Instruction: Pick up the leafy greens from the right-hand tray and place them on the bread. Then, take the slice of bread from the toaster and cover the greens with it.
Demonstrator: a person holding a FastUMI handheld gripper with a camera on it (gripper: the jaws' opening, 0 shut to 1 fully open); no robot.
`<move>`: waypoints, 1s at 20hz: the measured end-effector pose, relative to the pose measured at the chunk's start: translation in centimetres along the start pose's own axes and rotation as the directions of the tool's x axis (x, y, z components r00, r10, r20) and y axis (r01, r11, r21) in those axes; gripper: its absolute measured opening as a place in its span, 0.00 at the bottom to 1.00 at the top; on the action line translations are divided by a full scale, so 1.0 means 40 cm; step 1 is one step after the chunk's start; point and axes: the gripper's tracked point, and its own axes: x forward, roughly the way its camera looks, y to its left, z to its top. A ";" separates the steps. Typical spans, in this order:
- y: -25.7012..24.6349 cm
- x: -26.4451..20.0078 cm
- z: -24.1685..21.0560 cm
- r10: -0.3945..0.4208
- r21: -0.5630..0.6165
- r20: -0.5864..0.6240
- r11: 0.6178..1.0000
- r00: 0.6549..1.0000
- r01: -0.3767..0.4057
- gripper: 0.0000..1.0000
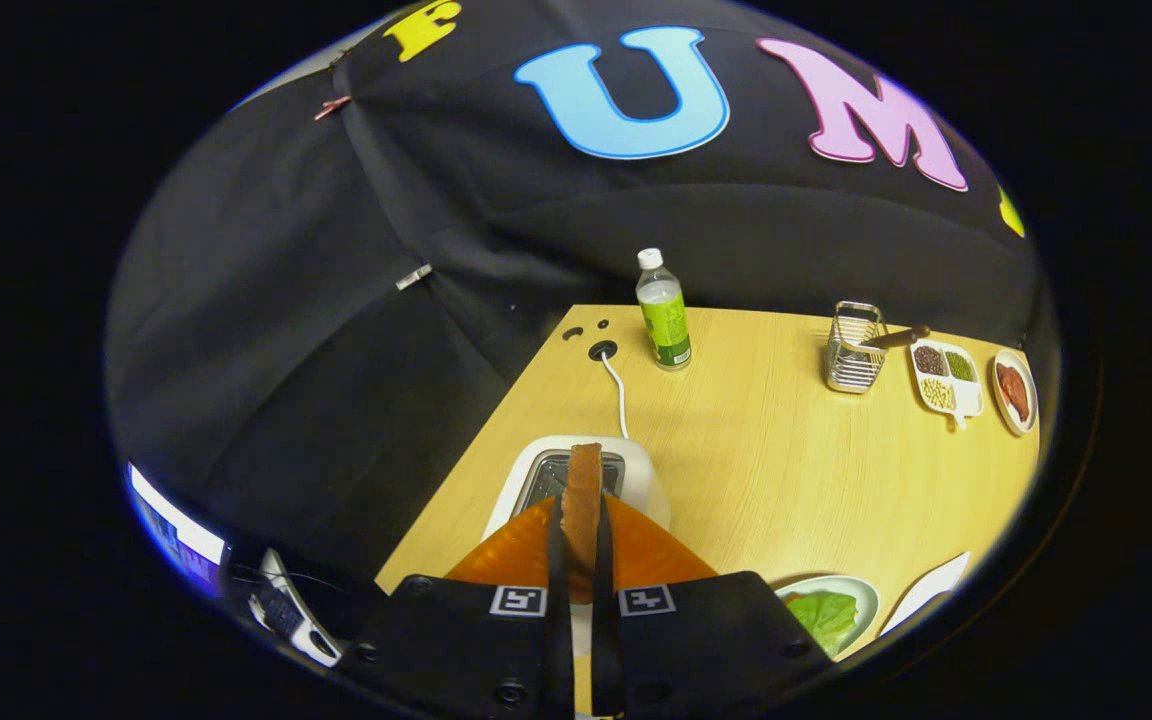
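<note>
My gripper (582, 505) is shut on a slice of bread (583, 480), held edge-on between the two orange fingers (521, 548). The slice stands upright just above the slot of the white toaster (636, 475), which sits directly ahead of the fingers. Leafy greens (824, 612) lie on a pale green plate (861, 592) to the right of the gripper body; whatever is under the greens is hidden.
A white cable (619, 392) runs from the toaster to a hole in the wooden table (766, 450). Beyond stand a green-labelled bottle (664, 312), a wire basket (853, 350), a divided dish of seeds (946, 377) and a plate of meat (1014, 390). A white tray edge (931, 590) lies at the right.
</note>
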 end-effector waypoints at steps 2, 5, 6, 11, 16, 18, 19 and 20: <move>-0.002 -0.058 0.036 0.033 0.037 0.038 0.999 0.999 -0.034 0.11; -0.028 -0.179 0.072 0.072 0.079 0.088 0.994 0.994 -0.079 0.11; -0.055 -0.215 0.076 0.069 0.087 0.098 0.993 0.993 -0.078 0.11; -0.261 -0.326 0.008 -0.043 0.149 0.117 0.988 0.992 0.026 0.11; -0.450 -0.314 -0.136 -0.173 0.295 0.101 0.946 0.980 0.137 0.11; -0.479 -0.297 -0.187 -0.200 0.345 0.098 0.926 0.975 0.155 0.11; -0.481 -0.285 -0.209 -0.196 0.372 0.096 0.916 0.976 0.148 0.11; -0.480 -0.273 -0.222 -0.190 0.398 0.099 0.907 0.977 0.136 0.11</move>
